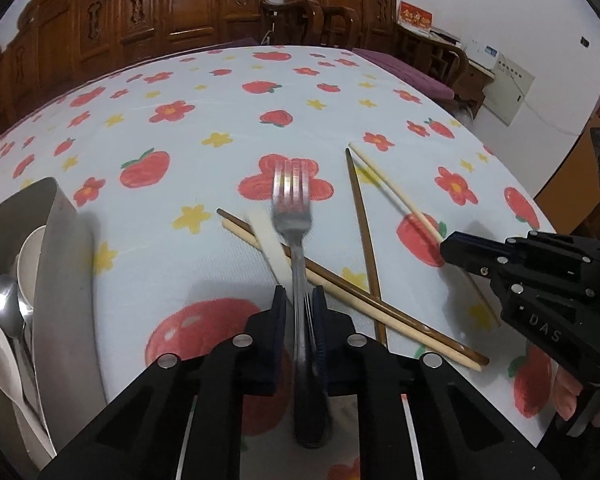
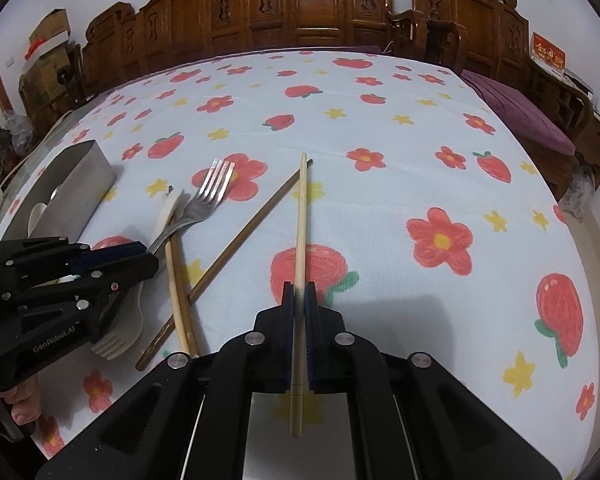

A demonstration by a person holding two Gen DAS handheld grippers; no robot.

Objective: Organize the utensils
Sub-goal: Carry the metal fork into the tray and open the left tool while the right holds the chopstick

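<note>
My left gripper [image 1: 300, 300] is shut on the handle of a metal fork [image 1: 292, 200], whose tines point away over the flowered tablecloth. The other camera shows that gripper [image 2: 140, 256] at the left with the fork [image 2: 208, 200] sticking out of it. My right gripper [image 2: 299, 296] is shut on a pale chopstick [image 2: 302, 220] that points away from me. In the left wrist view the right gripper [image 1: 452, 248] holds that chopstick [image 1: 388, 184] at the right. A steel utensil box [image 1: 56, 240] at the far left holds spoons [image 1: 4, 300].
Loose on the cloth lie a dark chopstick [image 1: 364, 240], a crossed pale and dark pair [image 1: 340, 288] and a white plastic fork [image 2: 116, 340] partly under the left gripper. The steel box [image 2: 80, 176] stands left. Carved wooden chairs ring the table's far edge.
</note>
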